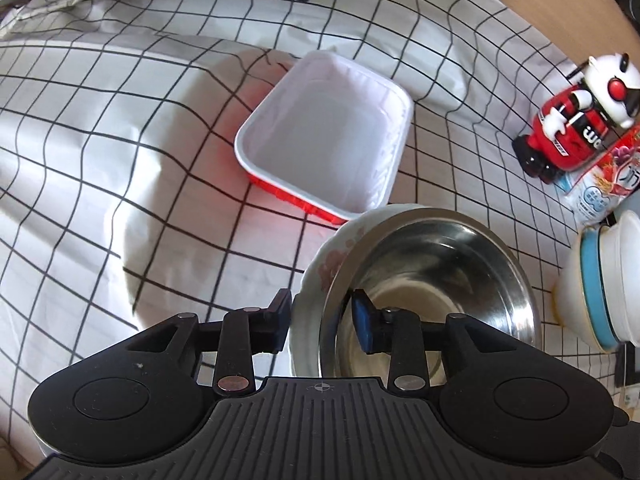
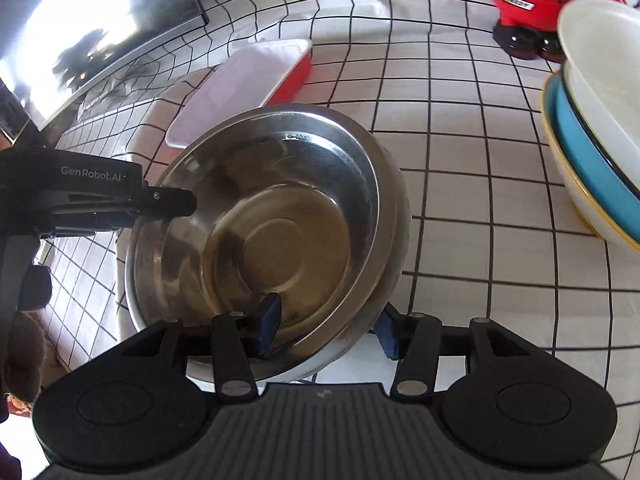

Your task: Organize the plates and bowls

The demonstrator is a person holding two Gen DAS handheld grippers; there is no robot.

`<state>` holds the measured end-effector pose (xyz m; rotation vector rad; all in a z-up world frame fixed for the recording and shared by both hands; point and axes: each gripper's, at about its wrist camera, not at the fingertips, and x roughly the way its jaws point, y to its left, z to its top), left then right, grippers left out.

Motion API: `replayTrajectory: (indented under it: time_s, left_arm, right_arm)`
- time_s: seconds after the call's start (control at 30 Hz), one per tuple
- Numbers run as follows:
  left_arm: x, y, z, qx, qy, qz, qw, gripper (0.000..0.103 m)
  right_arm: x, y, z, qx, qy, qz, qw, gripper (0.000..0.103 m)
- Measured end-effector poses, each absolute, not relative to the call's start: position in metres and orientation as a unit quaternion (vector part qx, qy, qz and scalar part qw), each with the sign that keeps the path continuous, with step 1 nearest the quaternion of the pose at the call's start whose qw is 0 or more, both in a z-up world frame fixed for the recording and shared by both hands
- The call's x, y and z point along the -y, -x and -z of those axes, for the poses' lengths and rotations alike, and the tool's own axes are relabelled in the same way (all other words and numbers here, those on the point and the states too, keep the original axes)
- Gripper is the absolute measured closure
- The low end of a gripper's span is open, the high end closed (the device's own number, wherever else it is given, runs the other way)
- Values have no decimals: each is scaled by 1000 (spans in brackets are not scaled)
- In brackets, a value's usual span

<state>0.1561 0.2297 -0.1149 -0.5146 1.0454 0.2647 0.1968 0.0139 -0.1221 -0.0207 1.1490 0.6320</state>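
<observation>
A steel bowl (image 1: pixel 432 264) (image 2: pixel 280 216) sits nested inside a white bowl with pink flowers (image 1: pixel 324 268) on the checked cloth. My left gripper (image 1: pixel 322 320) straddles the near rim of both bowls. Its left finger is outside the white bowl and its blue pad (image 1: pixel 364 320) stands inside the steel one, a little off the wall. My right gripper (image 2: pixel 326 328) straddles the opposite rim, one pad inside and one outside, with gaps on both sides. In the right wrist view a finger of the left gripper (image 2: pixel 172 200) shows at the bowl's far-left rim.
A red tray with a white inside (image 1: pixel 320 136) (image 2: pixel 248 80) lies just beyond the bowls. To the right is a stack of white and blue bowls (image 1: pixel 604 280) (image 2: pixel 600 140), with a red toy figure (image 1: pixel 572 120) and a snack packet (image 1: pixel 600 184) behind it. A dark screen (image 2: pixel 100 40) stands at the far left.
</observation>
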Motion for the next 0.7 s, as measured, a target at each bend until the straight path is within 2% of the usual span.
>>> replayTrajectory:
  time_s: [0.1,0.27,0.43,0.5,0.57,0.63,0.7]
  left_arm:
    - [-229,-150,107,-477,250,-135,832,68]
    - [-221,-140,69,-409,255,-152,863,68]
    - [-192,-159,32,-367,277,-74,885,68]
    - [-166,-175,18,-372,253,-42,892,68]
    - [-138,-190,7,-377,230,-8,897,68]
    - [-109,-205,-2,-384,201,20,901,68]
    - [-79,-219,-11,-393,156,36,906,68]
  right_arm:
    - [-12,-192,110,-515,35,-293,805,52]
    - [9,-184,74,-474,45,-322,818,50]
    - [48,-189,24,-414,31,-335,846,50]
    - [70,-198,2,-382,26,-321,867,49]
    - [96,-211,-16,-349,21,-293,890,44]
    - [122,-223,-22,-325,21,-256,910,37]
    - [145,-238,-20,-319,24,-217,923,37]
